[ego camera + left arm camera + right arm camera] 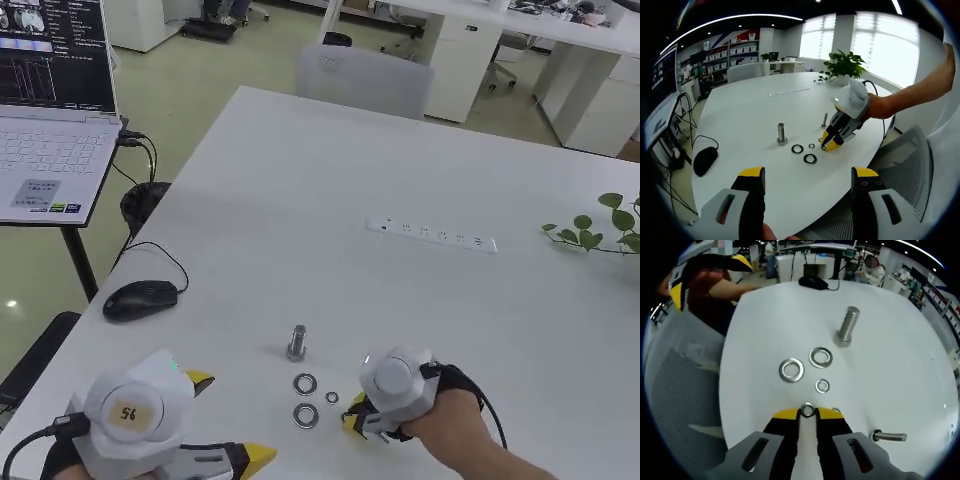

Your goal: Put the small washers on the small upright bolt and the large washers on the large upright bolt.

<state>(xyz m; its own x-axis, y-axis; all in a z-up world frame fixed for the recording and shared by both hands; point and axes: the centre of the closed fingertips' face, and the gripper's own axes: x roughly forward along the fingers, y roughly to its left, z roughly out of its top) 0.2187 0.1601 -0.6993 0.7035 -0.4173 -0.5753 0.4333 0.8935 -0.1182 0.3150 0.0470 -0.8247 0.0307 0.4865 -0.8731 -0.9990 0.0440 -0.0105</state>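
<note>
Right tongs (807, 415) clamped on an apparently small washer (808, 410); left tongs (808, 174) wide apart, empty

Table (300, 200): plain white. Left gripper (230, 419) and right gripper (808, 412): white bodies, yellow jaw tips. Large washer (791, 369), small washer (822, 386), large upright bolt (847, 326): bare silver-grey metal. Mouse (140, 298): black. Power strip (430, 236): white. Chair (680, 390): grey mesh pattern. Plant (600, 228): green leaves

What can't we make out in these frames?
Head view: small upright steel bolt, largely hidden behind right tool.
Head view: small silver washer at that tool's tips, covered by its body.
Head view: left tool, cut by bottom edge.
Head view: white laptop's screen text, too small.
</note>
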